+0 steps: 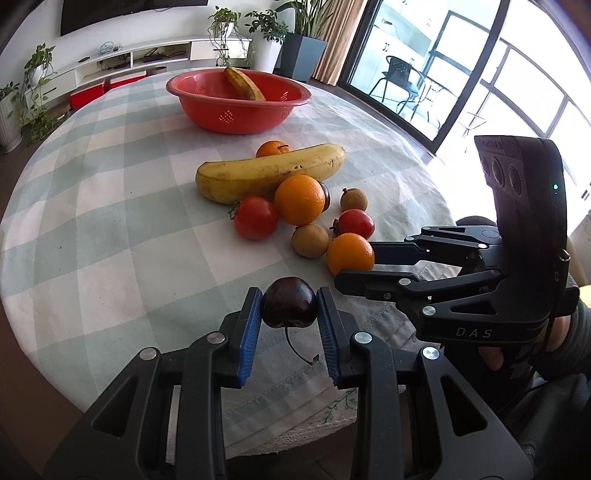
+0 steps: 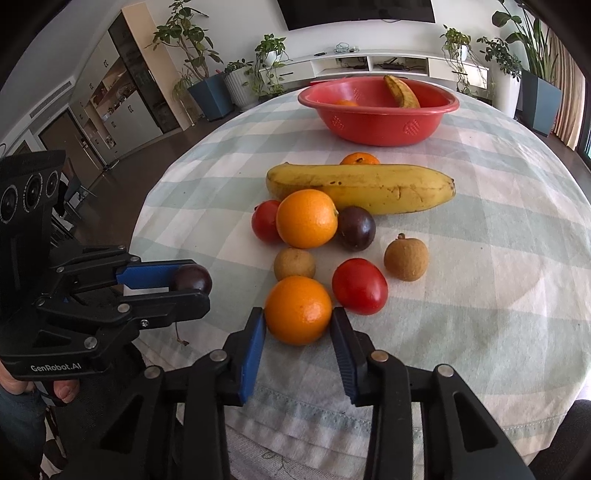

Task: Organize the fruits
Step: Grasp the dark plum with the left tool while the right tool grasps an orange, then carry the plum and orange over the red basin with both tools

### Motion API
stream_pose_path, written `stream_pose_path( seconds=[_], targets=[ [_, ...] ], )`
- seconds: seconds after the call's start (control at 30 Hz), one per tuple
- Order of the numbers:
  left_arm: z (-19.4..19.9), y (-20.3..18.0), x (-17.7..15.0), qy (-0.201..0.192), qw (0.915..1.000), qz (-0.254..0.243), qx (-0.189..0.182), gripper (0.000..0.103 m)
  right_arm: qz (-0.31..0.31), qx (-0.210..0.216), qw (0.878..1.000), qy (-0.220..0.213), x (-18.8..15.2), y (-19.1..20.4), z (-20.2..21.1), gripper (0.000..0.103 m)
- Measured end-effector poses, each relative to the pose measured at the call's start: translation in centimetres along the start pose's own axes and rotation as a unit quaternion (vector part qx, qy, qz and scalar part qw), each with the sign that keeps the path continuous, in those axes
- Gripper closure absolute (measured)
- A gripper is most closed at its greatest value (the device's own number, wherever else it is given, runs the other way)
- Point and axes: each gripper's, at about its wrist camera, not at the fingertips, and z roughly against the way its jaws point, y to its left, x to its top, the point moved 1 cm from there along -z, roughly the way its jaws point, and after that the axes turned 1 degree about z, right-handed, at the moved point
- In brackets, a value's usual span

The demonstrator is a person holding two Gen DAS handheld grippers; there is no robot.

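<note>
two jaws | left gripper clamps dark cherry | right gripper pinches orange | bowl contents half-hidden

Bright daylight pours in through tall sliding glass doors, with a dark chair out on what looks like a balcony and a beige curtain hanging beside them. Along the white back wall runs a low white media shelf under a dark screen, flanked by leafy potted plants in white and grey-blue planters. Dark wooden floor stretches towards pale cabinets, and the round surface wears a pale green-and-white checked cloth.
</note>
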Motion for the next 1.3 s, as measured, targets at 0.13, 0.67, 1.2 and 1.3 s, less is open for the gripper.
stream_pose_path(
  seconds=[0.13,0.67,1.2,1.3],
  targets=[
    [-0.1,0.0,0.0,-0.002,1.0,0.003,0.002,0.075,-0.005,0.005,1.0,-0.002,-0.1,-0.1,0.1,0.064],
    [1.1,0.4,2.0,-0.025,0.9996,0.012,0.01,0.075,-0.024,0.055,0.998,-0.035,-0.2,-1.2,4.4,0.064],
    [2.0,2.7,16.9,-0.091,0.9947,-0.021,0.042,0.075,-0.051,-0.009,0.99,-0.134,11.1,-10.1,10.2,0.064],
    [0.2,3.2,20.5,-0.086,0.994,-0.028,0.062,0.075,-0.037,-0.017,0.99,-0.137,14.4,-10.5,9.4,0.064]
  ],
)
